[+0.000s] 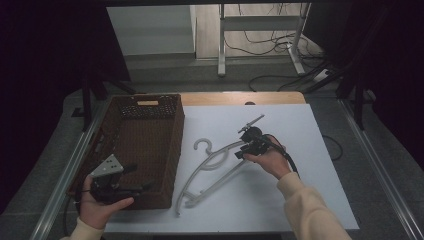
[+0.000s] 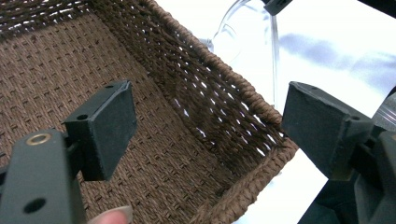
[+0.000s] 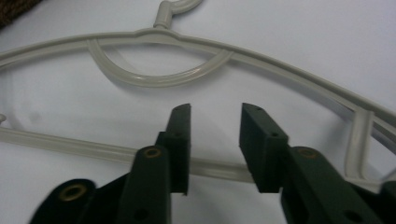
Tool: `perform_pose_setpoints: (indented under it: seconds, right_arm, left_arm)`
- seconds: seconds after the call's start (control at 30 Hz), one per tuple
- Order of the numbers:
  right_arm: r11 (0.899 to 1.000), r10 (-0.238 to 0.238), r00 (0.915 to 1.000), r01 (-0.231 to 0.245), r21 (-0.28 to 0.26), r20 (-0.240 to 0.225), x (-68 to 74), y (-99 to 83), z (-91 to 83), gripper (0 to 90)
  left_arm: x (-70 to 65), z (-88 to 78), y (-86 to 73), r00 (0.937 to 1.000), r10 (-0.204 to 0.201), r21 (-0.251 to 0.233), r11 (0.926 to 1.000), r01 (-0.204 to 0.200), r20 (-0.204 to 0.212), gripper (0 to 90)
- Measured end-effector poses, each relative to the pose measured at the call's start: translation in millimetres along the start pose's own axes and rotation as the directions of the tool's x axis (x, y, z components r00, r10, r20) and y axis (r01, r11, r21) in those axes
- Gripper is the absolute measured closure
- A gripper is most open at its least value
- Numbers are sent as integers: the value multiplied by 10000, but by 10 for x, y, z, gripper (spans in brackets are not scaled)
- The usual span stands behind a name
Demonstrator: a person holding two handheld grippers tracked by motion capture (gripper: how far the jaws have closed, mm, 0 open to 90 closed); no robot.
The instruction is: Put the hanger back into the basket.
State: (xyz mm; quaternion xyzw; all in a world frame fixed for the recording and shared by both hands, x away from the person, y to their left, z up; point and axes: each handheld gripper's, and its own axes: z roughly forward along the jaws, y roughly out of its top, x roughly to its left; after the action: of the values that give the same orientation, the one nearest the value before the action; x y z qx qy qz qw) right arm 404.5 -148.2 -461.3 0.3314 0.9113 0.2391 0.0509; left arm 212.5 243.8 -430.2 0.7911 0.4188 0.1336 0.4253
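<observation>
The right gripper (image 3: 215,144) is down low over the clothes hanger (image 1: 212,167), which lies flat on the white desk (image 1: 300,190). Its fingers (image 3: 180,140) stand a little apart, one on each side of the hanger's thin bottom bar. The bar runs across the gap between them, close to where the fingers begin. They do not squeeze it yet, so the hanger is not held. I think the fingers are placed like this so they can pinch the bar and lift the hanger. The bar is thin and easy to get around, so it looks like a good spot to grab.

The left gripper (image 1: 130,182) waits over the near end of the brown woven basket (image 1: 172,150). Its fingers (image 2: 109,126) are spread wide with nothing between them; below them is the basket's floor. It looks ready to help, maybe to steady the basket if the hanger goes in there.

The hanger is pale cream plastic, smooth and a bit shiny. Beyond the right fingers its top arm bends in a long curve, with a half-round loop under the middle. A small hook (image 3: 175,9) sticks up at the far side. A short upright piece joins the arm to the bar, off to the right of the fingers. The basket sits just beside the hanger, past its hook end.
</observation>
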Motion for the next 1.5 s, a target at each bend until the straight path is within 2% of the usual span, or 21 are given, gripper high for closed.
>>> perform_pose_setpoints:
  seconds: [0.1, 0.17, 0.2, 0.23, 0.3, 0.37, 0.4, 0.47, 0.63, 0.83, 0.97, 1.03, 1.13, 1.2, 1.3, 1.4, 1.5]
  right_arm:
    - [9999, -19, 9999, 21, 172, -125, 10, 31, 45, 703]
    - [9987, -176, 9994, 191, 468, -310, 45, 66, 115, 798]
    - [9987, -176, 9994, 191, 468, -310, 45, 66, 115, 798]
    - [9967, -318, 9988, 346, 738, -384, 73, 78, 167, 855]
    - [9928, -495, 9982, 527, 1073, -328, 94, 78, 231, 898]
    - [9906, -548, 9980, 581, 1235, -303, 103, 75, 266, 900]
    - [9856, -689, 9972, 724, 1529, -280, 124, 73, 324, 900]
    - [9802, -850, 9961, 877, 1776, -224, 154, 68, 363, 900]
    - [9782, -852, 9963, 857, 1892, -108, 174, 54, 357, 900]
    - [9725, -819, 9964, 842, 2170, -193, 194, -20, 304, 900]
    - [9724, -927, 9954, 959, 2128, -247, 229, -163, 232, 900]
    - [9750, -766, 9965, 817, 2068, -325, 226, -315, 154, 900]
    - [9761, -667, 9971, 730, 2048, -374, 218, -423, 104, 900]
    - [9780, -474, 9980, 551, 2012, -429, 195, -575, 34, 900]
    - [9786, -296, 9985, 385, 2019, -469, 160, -709, -8, 900]
    - [9791, -138, 9987, 235, 2020, -493, 141, -790, -25, 900]
    - [9804, -185, 9990, 259, 1951, -395, 152, -790, -47, 900]
  left_arm:
    - [3, 7, -3, 10000, -1, 22, 10000, 1, 8, 177]
    - [3, 11, -6, 10000, -11, 32, 10000, 11, 14, 177]
    - [4, 12, -7, 10000, -12, 36, 10000, 12, 16, 177]
    - [6, 13, -8, 10000, -12, 43, 10000, 12, 15, 177]
    - [11, 13, -11, 10000, -16, 51, 10000, 16, 14, 177]
    - [15, 11, -13, 10000, -20, 53, 10000, 20, 9, 177]
    - [13, 7, -14, 10000, -29, 45, 10000, 29, 3, 177]
    - [13, 3, -14, 10000, -32, 26, 10000, 32, 10, 177]
    - [18, 14, -18, 10000, -25, 65, 10000, 24, 36, 178]
    - [10, 12, -15, 10000, -10, 56, 10000, 10, 43, 178]
    - [0, 11, -11, 10000, -4, 39, 10000, 4, 60, 178]
    - [-6, 7, -6, 10000, 12, 36, 10000, -12, 69, 179]
    - [-12, 12, -3, 10000, 21, 46, 10000, -21, 81, 179]
    - [-14, 29, -2, 10000, 28, 111, 9999, -30, 94, 179]
    - [-17, 46, -2, 9999, 22, 166, 9999, -24, 110, 178]
    - [-26, 58, 2, 9999, 52, 200, 9998, -54, 130, 179]
    - [-28, 60, 6, 9999, 76, 204, 9998, -79, 139, 179]
